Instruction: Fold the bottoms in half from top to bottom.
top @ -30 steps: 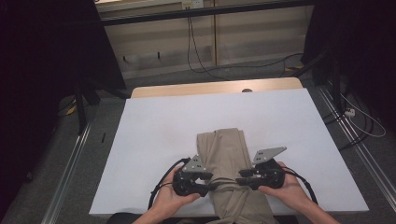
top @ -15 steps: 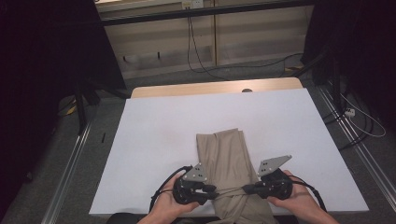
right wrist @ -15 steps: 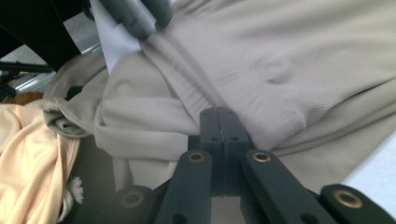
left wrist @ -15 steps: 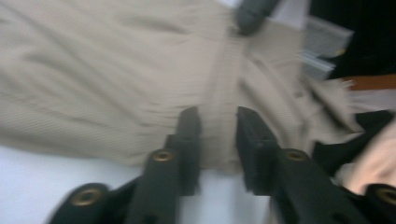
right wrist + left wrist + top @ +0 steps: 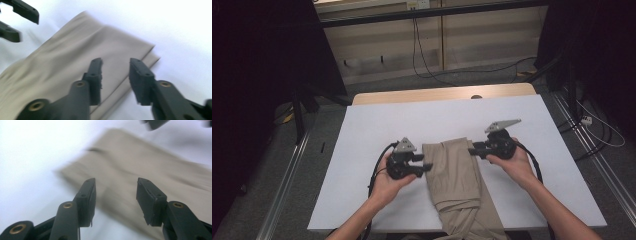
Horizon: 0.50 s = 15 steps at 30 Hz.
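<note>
Both grippers shifted from trousers' middle toward 12 o'clock; jaws just opened, nothing between. Left gripper [image 5: 428, 167] released at 9 o'clock edge, right gripper [image 5: 471, 149] released at 3 o'clock. Beige trousers [image 5: 457, 175] folded at table [image 5: 377, 130] near-centre, tail overhanging 6 o'clock. Soft, light, limp; pinch folded corners.

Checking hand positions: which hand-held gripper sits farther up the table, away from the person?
The right hand-held gripper, at the beige trousers' far corner; the left hand-held gripper sits nearer the person.

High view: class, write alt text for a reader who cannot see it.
Folded beige trousers lie on a white table, their lower end hanging over its near edge. A person's left tool and right tool, both open, flank the trousers' far end.
</note>
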### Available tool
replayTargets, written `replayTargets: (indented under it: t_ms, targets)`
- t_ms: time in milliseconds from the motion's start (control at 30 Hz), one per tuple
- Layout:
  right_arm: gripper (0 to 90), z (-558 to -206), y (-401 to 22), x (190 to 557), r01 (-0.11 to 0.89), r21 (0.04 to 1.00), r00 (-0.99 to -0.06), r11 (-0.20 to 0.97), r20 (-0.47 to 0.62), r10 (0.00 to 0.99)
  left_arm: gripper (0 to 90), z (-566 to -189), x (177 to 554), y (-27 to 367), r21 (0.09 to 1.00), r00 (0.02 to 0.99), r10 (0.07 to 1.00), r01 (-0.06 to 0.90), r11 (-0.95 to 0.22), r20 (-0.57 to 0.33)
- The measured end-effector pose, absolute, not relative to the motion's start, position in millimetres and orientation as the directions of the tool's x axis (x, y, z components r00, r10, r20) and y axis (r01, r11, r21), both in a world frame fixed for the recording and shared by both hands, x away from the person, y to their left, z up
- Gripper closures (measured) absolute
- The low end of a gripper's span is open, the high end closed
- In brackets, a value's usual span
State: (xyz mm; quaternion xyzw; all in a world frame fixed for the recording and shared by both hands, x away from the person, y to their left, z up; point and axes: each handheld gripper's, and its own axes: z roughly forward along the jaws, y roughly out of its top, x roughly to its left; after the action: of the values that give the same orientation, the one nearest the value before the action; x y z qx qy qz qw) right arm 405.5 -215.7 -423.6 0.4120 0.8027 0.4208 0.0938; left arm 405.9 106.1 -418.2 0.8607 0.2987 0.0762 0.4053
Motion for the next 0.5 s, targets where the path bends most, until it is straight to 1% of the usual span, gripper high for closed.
replayTargets:
  t_ms: [67, 133, 167, 233, 300, 333, 367, 400, 433, 467, 500]
  targets:
    - [65.2, -429.1, -212.0, 426.7, 0.594, 0.739, -0.620, 0.319, 0.167, 0.767, 51.7, -422.2, 426.4, 105.5, 0.743, 0.794, 0.594, 0.472, -0.475, -0.125]
    - [64.0, -436.0, -209.6, 443.9, 0.606, 0.730, -0.606, 0.315, 0.168, 0.777, 50.1, -426.1, 442.8, 102.0, 0.730, 0.791, 0.596, 0.489, -0.478, -0.139]
    - [62.9, -439.5, -208.4, 450.9, 0.608, 0.730, -0.598, 0.313, 0.162, 0.785, 48.5, -427.8, 448.4, 100.7, 0.731, 0.787, 0.600, 0.493, -0.472, -0.144]
    - [62.0, -445.8, -205.8, 461.6, 0.626, 0.718, -0.593, 0.306, 0.183, 0.784, 48.1, -433.8, 457.3, 96.1, 0.733, 0.787, 0.591, 0.508, -0.453, -0.180]
    - [61.4, -451.3, -201.5, 468.0, 0.631, 0.708, -0.602, 0.319, 0.187, 0.776, 48.5, -440.3, 462.3, 91.0, 0.722, 0.789, 0.588, 0.510, -0.467, -0.178]
    - [63.0, -453.7, -199.3, 469.6, 0.629, 0.708, -0.606, 0.321, 0.189, 0.773, 49.2, -444.3, 464.2, 88.7, 0.714, 0.789, 0.583, 0.520, -0.468, -0.194]
    - [68.7, -455.8, -197.3, 470.4, 0.631, 0.706, -0.612, 0.323, 0.197, 0.766, 52.5, -447.4, 464.6, 87.2, 0.704, 0.785, 0.583, 0.535, -0.468, -0.209]
    - [73.6, -457.8, -195.6, 470.3, 0.635, 0.698, -0.614, 0.332, 0.195, 0.765, 59.6, -449.7, 465.1, 86.8, 0.687, 0.790, 0.575, 0.540, -0.486, -0.213]
    - [80.8, -459.1, -194.8, 469.4, 0.636, 0.699, -0.610, 0.328, 0.194, 0.769, 65.3, -451.6, 465.2, 86.9, 0.680, 0.791, 0.573, 0.541, -0.495, -0.213]
    - [88.6, -458.8, -196.0, 469.2, 0.645, 0.696, -0.604, 0.315, 0.211, 0.769, 68.8, -451.8, 465.5, 87.7, 0.679, 0.790, 0.573, 0.544, -0.492, -0.218]
    - [89.8, -458.1, -197.3, 468.8, 0.652, 0.693, -0.597, 0.307, 0.220, 0.772, 74.6, -450.9, 466.4, 89.3, 0.676, 0.791, 0.567, 0.549, -0.492, -0.230]
